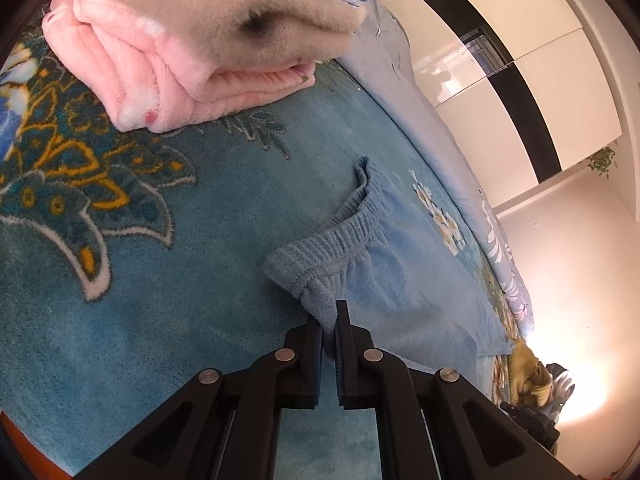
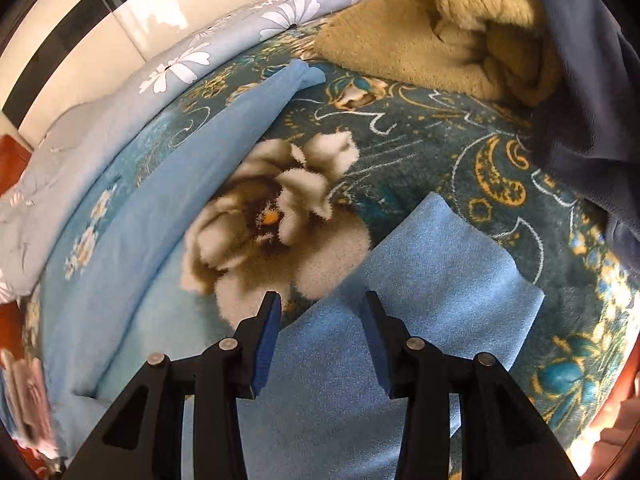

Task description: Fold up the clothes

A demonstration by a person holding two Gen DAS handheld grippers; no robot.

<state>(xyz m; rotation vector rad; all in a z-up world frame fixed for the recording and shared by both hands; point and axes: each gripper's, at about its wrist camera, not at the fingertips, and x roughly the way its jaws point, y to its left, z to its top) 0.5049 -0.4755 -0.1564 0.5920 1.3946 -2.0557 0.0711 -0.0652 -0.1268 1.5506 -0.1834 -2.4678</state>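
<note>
Light blue fleece trousers (image 1: pixel 400 272) lie on a teal flowered blanket (image 1: pixel 160 280). My left gripper (image 1: pixel 329 316) is shut on the corner of their elastic waistband. In the right wrist view the two legs spread apart: one leg (image 2: pixel 192 168) runs far to the upper left, the other leg (image 2: pixel 452 272) lies just under and ahead of my right gripper (image 2: pixel 322 300). The right gripper is open and holds nothing, its blue pads above the near leg's cloth.
A folded pink and beige fleece pile (image 1: pixel 192 48) sits at the far left of the blanket. An olive fleece garment (image 2: pixel 452 28) and a dark navy garment (image 2: pixel 592 112) lie at the far right. A pale flowered quilt (image 2: pixel 140 80) runs along the back edge, white wardrobes behind.
</note>
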